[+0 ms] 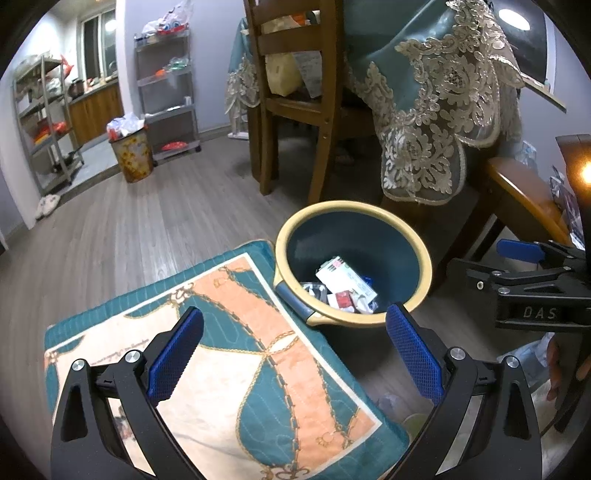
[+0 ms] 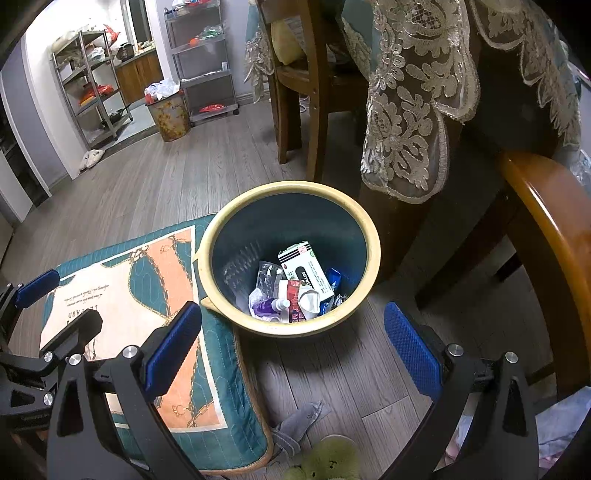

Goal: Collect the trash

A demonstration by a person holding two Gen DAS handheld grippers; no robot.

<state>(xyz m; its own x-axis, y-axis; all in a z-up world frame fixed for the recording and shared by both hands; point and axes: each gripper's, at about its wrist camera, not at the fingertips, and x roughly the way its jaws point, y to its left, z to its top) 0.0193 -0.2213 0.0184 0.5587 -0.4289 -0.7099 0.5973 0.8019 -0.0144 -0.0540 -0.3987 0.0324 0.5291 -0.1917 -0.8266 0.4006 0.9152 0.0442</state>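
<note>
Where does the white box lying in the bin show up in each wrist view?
Left wrist: white box right of centre, inside the bin.
Right wrist: white box near centre, inside the bin.
Shared landmark: patterned cushion touching the bin's left side.

a room with grey wood-plank floor and pale lilac walls. wooden chairs stand at a table draped in a teal, lace-edged cloth. metal shelving racks line the far wall beside a window. a round ceiling light glows overhead.
</note>
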